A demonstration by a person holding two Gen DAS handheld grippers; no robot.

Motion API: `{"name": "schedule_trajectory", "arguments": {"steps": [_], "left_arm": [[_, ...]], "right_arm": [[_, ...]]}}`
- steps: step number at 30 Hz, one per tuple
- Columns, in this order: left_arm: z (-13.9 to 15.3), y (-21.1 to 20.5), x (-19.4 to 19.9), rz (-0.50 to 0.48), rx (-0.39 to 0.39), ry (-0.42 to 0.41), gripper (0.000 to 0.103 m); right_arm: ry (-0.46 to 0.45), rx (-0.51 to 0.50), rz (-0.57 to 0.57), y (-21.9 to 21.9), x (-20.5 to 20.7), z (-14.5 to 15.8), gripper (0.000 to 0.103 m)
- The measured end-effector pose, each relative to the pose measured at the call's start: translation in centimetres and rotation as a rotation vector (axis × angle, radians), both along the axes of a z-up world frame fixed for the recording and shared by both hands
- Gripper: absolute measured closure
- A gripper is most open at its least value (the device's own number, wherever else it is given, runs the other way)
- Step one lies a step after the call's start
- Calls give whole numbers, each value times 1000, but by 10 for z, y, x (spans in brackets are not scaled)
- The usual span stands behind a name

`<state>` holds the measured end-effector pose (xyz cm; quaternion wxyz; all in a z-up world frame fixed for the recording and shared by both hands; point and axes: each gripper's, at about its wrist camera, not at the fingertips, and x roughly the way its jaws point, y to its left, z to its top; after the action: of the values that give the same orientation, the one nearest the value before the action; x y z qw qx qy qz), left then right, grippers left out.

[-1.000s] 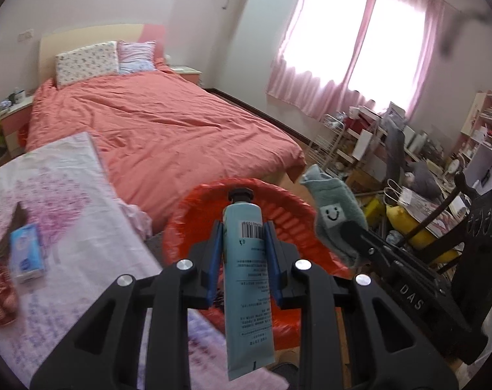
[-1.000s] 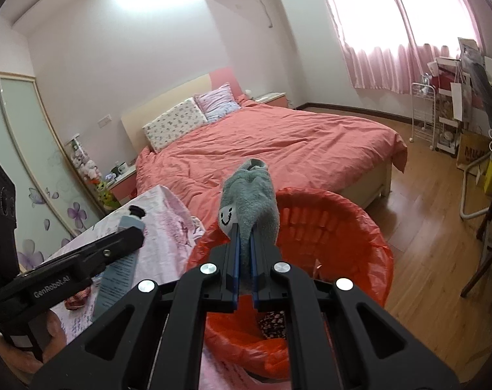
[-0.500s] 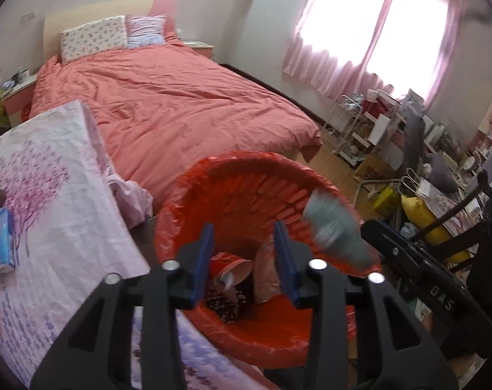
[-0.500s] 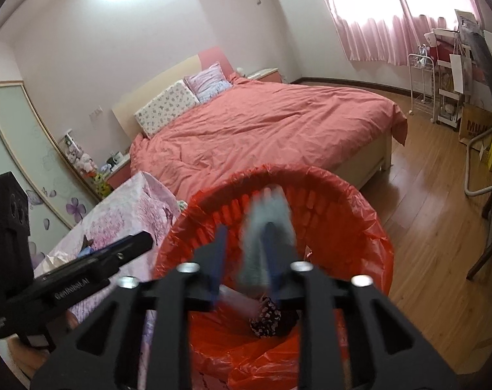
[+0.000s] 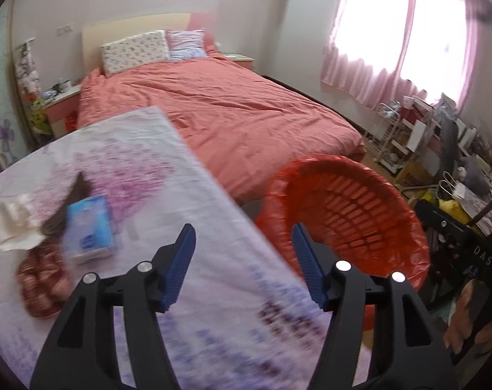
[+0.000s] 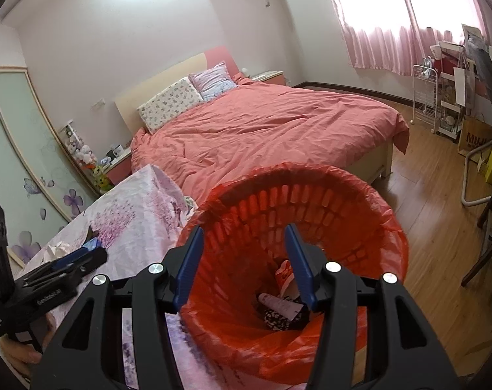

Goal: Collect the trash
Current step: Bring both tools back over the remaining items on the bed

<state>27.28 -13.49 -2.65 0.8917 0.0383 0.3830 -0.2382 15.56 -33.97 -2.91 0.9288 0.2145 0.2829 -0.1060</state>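
**Four pieces left on the table, bin partly filled**

Four items lie on the floral-cloth table (image 5: 213, 292), left to right: one crumpled white tissue (image 5: 13, 224), one reddish patterned wrapper (image 5: 41, 282), one dark peel-like scrap (image 5: 68, 209), one pale blue tissue packet (image 5: 88, 229). Above them hangs the left gripper (image 5: 241, 265), fingers spread wide and empty. Further right, the right gripper (image 6: 242, 261), equally wide and empty, hovers over the red-lined plastic basket (image 6: 369, 201), which holds a white tube (image 6: 280, 305) among several discards. Collection seems roughly half finished.

Floral-clothed table (image 5: 167, 195) — blue tissue pack (image 5: 88, 227), crumpled tissue (image 5: 15, 224), red wrapper (image 5: 41, 279) (blurred), dark scrap (image 5: 70, 201).
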Motion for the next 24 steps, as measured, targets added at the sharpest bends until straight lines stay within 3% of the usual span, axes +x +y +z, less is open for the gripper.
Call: {"name": "schedule_trajectory", "arguments": {"steps": [6,14,19,24], "left_arm": [[9,62,0,107,22,-36,34],[11,166,13,324,71,-76,32],[7,219,34,448,74,-59,33],[-1,242,55,484,26,-7,38]], "right_arm": [[17,-37,55,31,7,3,51],[40,-117,160,87,18,3,51],[57,-127,212,110,26,-2,51],[70,-135,237,127,32,-4,51]]}}
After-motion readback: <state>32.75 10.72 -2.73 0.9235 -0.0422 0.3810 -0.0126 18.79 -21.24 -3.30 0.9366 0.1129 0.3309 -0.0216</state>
